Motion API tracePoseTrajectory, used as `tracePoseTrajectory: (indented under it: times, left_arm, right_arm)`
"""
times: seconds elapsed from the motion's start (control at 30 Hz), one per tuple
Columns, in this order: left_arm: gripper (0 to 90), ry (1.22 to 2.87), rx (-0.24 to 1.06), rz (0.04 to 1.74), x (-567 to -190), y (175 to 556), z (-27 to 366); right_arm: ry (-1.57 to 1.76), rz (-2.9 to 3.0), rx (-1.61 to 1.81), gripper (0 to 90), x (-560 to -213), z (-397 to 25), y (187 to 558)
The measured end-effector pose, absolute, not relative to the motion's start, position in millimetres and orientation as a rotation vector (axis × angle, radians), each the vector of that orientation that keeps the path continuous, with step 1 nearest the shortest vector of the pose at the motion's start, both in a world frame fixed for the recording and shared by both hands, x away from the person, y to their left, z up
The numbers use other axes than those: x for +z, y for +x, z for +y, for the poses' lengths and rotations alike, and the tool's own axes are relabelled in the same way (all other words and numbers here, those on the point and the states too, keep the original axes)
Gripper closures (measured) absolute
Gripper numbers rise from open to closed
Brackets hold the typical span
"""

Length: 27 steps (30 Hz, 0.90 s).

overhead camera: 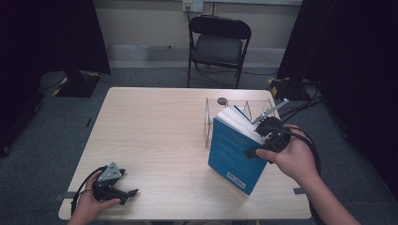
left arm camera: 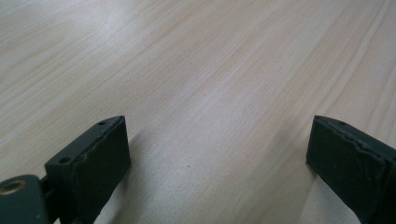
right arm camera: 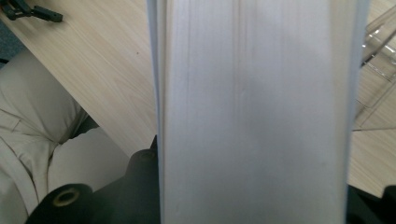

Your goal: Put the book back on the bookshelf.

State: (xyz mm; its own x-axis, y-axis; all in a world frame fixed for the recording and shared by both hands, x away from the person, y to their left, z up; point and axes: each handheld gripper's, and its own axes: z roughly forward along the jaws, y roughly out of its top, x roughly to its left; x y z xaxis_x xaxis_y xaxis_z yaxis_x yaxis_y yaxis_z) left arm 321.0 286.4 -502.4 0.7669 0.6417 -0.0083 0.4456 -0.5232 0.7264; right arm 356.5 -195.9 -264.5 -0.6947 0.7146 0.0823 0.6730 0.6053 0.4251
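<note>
A thick blue book (overhead camera: 234,152) stands tilted on the table's right half, and my right gripper (overhead camera: 263,143) is shut on its page edge near the top. In the right gripper view the white page block (right arm camera: 254,112) runs up between the jaws. A clear acrylic rack with dividers (overhead camera: 225,110) stands just behind the book, near the far edge. My left gripper (overhead camera: 130,196) rests near the table's front left corner, open, with bare wood between its pads (left arm camera: 100,163).
The light wood table (overhead camera: 155,136) has bare surface across its left and middle. A black folding chair (overhead camera: 218,44) stands beyond the far edge. The rack's clear divider (right arm camera: 380,46) lies just right of the book. Dark curtains hang on both sides.
</note>
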Motion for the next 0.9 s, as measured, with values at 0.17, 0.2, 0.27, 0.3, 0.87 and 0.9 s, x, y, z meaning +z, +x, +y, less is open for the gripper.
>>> tracePoseTrajectory:
  times: [0.17,0.2,0.27,0.3,0.87,0.9]
  left_arm:
    - [5.5,2.211,0.338,0.808,-502.4,320.9,286.4]
    - [5.5,2.21,0.337,0.807,-502.4,321.0,286.4]
    - [5.5,2.21,0.337,0.807,-502.4,321.0,286.4]
    - [5.5,2.21,0.337,0.807,-502.4,321.0,286.4]
    - [5.3,2.205,0.343,0.808,-503.0,321.2,285.9]
    - [5.2,2.205,0.343,0.808,-503.0,321.2,285.9]
  right_arm:
    - [1.208,2.708,0.646,62.0,-264.8,-205.8,355.8]
    - [1.228,2.695,0.643,62.0,-265.1,-209.7,354.6]
    - [1.233,2.688,0.638,62.0,-265.8,-213.7,353.5]
    - [1.233,2.688,0.638,62.0,-265.8,-213.7,353.5]
    - [1.291,2.644,0.675,61.8,-288.4,-233.1,347.3]
    - [1.291,2.644,0.675,61.8,-288.4,-233.1,347.3]
